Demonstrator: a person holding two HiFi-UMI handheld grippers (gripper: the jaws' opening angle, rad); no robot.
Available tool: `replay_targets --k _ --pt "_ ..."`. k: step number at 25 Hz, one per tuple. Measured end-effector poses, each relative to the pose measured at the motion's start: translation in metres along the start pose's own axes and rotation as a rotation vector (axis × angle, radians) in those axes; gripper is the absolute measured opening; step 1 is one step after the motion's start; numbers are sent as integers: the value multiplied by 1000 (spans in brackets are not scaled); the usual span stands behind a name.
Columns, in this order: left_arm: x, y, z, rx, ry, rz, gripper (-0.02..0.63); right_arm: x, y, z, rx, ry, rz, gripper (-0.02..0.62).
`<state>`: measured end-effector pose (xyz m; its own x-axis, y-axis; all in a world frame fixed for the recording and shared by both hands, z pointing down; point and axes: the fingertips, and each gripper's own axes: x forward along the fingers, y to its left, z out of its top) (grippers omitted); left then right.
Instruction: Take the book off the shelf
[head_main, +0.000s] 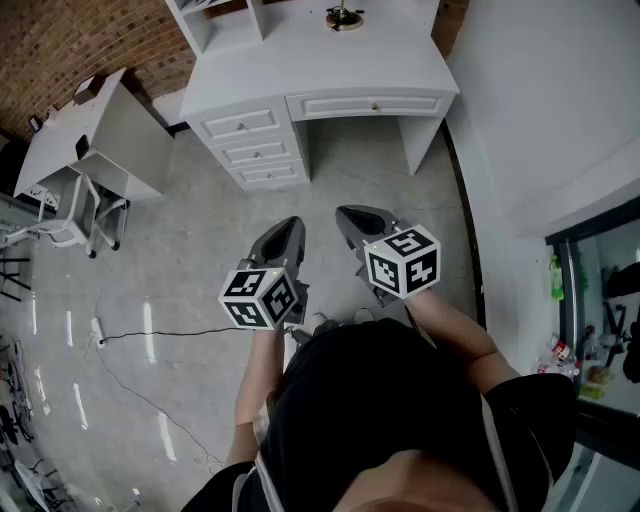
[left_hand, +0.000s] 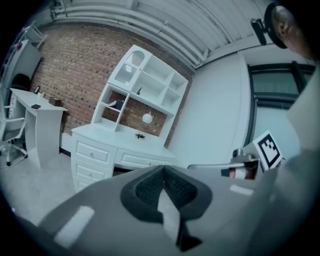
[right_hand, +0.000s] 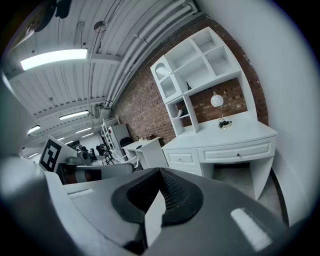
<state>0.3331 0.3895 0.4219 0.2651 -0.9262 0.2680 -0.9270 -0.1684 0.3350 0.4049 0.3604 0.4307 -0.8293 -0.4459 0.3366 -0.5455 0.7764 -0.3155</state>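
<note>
Here, a person stands on a grey floor (head_main: 380, 170) facing a white desk (head_main: 300, 60), holding a gripper in each hand close to the chest. The left gripper (head_main: 291, 226) is clenched shut, with nothing between its jaws. The right gripper (head_main: 352, 213) is closed and empty too. The two sit side by side, near each other, tips aimed toward the desk.

A white shelf (left_hand: 150, 85) with several open compartments stands on the desk, against a brick wall (left_hand: 75, 65). The book (left_hand: 118, 104) shows only as a small dark shape in the lower left compartment, too small for detail. It is well apart from both grippers. Just to its right, in the wider bay, a globe lamp (left_hand: 147, 118) stands on the desktop.

A stack of drawers (head_main: 255, 150) fills the desk's left side, with a knee space to their right. A stretch of floor lies between the person and the desk. Off to the left stand a white side table (head_main: 100, 130) and a chair (head_main: 60, 215), and a thin cable (head_main: 150, 335) trails across the floor there. At the far right, bottles (head_main: 556, 276) sit by a window.
</note>
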Motion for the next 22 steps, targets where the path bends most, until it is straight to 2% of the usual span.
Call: replay_targets --k 16,22 --pt "43 -32 -11 -9 43 -70 6 -17 -41 -8 41 17 -52 -2" --pt "62 -50 -16 13 53 -81 6 -28 -64 -10 43 14 -62 -2"
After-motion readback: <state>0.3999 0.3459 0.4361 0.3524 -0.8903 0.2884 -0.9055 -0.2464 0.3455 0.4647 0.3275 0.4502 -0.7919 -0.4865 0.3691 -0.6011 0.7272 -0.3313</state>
